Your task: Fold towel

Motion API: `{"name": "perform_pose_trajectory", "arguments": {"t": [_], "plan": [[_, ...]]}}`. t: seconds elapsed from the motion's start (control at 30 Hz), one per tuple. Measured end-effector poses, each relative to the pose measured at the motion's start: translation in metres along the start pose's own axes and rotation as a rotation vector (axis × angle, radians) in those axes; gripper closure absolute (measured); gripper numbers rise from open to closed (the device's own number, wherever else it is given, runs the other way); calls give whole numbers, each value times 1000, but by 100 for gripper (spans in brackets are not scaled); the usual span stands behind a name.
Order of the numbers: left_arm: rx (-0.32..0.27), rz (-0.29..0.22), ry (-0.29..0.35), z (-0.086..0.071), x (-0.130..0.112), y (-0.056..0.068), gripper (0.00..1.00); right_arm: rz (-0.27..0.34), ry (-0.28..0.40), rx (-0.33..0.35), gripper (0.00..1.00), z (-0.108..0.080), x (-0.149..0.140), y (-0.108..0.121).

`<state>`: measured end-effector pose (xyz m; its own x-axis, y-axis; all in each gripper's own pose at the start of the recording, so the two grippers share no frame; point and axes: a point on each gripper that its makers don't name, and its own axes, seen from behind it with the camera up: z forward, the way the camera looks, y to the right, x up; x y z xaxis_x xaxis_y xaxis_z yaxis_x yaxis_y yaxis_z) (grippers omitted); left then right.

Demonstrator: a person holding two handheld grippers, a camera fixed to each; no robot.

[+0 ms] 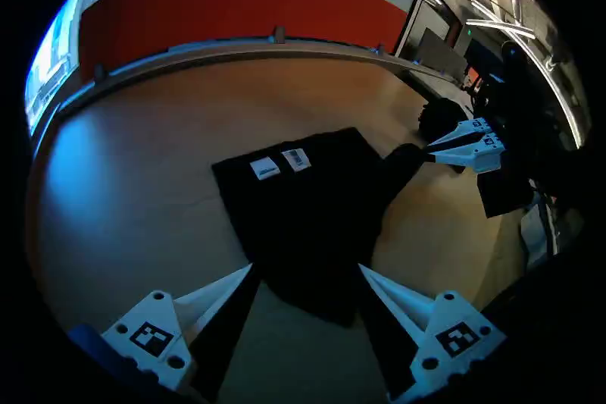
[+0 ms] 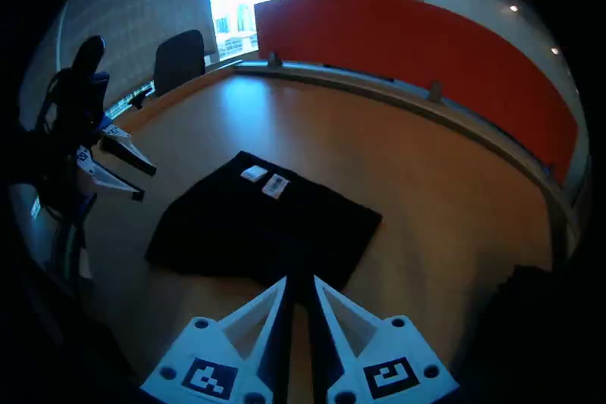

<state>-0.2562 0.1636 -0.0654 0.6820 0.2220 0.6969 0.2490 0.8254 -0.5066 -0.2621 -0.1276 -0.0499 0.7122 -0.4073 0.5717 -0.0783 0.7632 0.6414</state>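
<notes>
Corner-grasping step: the right gripper (image 2: 301,280) is pinched narrow on the near corner of the flat black cloth towel (image 2: 257,230). The left gripper (image 1: 304,269) gapes wide and must next close on an edge.

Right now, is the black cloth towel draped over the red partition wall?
No, the black cloth towel lies spread on the light wooden table, well short of the red partition wall.

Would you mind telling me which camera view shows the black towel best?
The right gripper view: the towel lies nearly whole against the bright table, with only its near corner behind the right gripper. The left gripper view shows it larger, but the left gripper hides its near edges.
</notes>
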Motion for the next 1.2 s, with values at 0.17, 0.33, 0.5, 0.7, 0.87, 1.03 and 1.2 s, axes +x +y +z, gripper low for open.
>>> {"name": "perform_pose_trajectory", "arguments": {"t": [0.17,0.33,0.5,0.7,0.87,1.03,1.2], "plan": [[-2,6,-27,3,-21,10,17,0,-1,-2,89,-1,-1,0],[-10,-8,-56,5,-42,22,17,3,-1,-2,89,-2,-2,0],[-16,-26,-81,8,-62,34,17,3,-3,-2,89,-2,-3,0],[-24,-21,-106,10,-78,46,17,3,-4,-3,89,-3,-4,0],[-21,-10,-114,11,-82,47,17,3,-3,-4,89,-3,-4,1],[-8,8,-122,14,-86,46,17,3,-2,-4,89,-2,-4,0],[6,46,-134,20,-94,48,20,4,-2,-4,89,-2,-5,0]]}}
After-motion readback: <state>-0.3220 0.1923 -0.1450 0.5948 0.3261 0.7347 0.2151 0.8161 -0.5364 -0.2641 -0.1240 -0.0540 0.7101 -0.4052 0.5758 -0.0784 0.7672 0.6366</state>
